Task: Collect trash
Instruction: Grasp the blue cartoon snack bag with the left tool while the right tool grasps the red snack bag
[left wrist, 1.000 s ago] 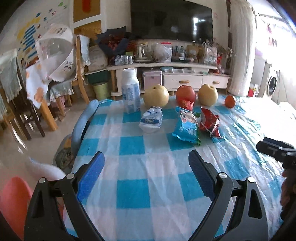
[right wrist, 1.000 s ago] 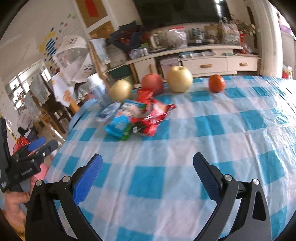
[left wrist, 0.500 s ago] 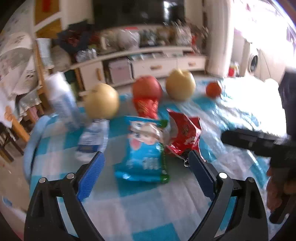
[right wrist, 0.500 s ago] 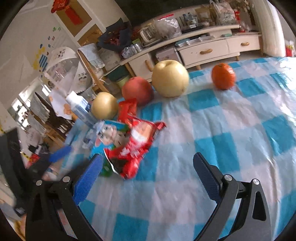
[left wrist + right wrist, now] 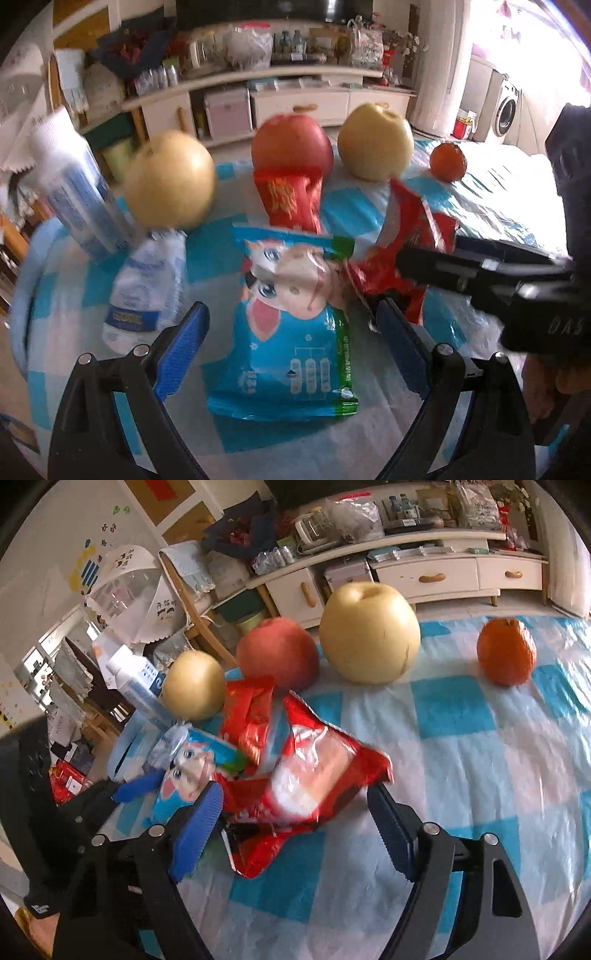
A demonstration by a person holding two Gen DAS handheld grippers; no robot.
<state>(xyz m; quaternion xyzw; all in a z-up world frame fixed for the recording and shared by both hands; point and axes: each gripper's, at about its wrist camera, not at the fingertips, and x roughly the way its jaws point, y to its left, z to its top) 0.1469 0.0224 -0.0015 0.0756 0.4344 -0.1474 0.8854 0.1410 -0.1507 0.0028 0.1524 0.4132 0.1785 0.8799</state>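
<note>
A blue cartoon snack bag [image 5: 291, 332] lies flat on the checked tablecloth [image 5: 258, 435], and my left gripper [image 5: 290, 325] stands open astride it, pads clear of its sides. The red crinkled wrapper [image 5: 314, 779] lies between the fingers of my right gripper [image 5: 295, 805], whose jaws are closing without visibly pressing it. From the left wrist view the right gripper [image 5: 428, 251] reaches in from the right over that red wrapper [image 5: 417, 229]. A small red packet [image 5: 291, 195] and a white-blue packet [image 5: 147, 291] lie close by.
Two pears [image 5: 170, 181] [image 5: 375, 142], a red apple [image 5: 291, 146] and an orange [image 5: 506, 653] line the far side of the table. A white-blue bottle [image 5: 77, 195] stands at the far left. The left gripper's blue finger [image 5: 136, 788] shows beside the blue bag [image 5: 184, 771].
Both grippers have moved forward and down over the table to the pile of wrappers. The left now straddles the blue bag, and the right's jaws have narrowed around the red wrapper.
</note>
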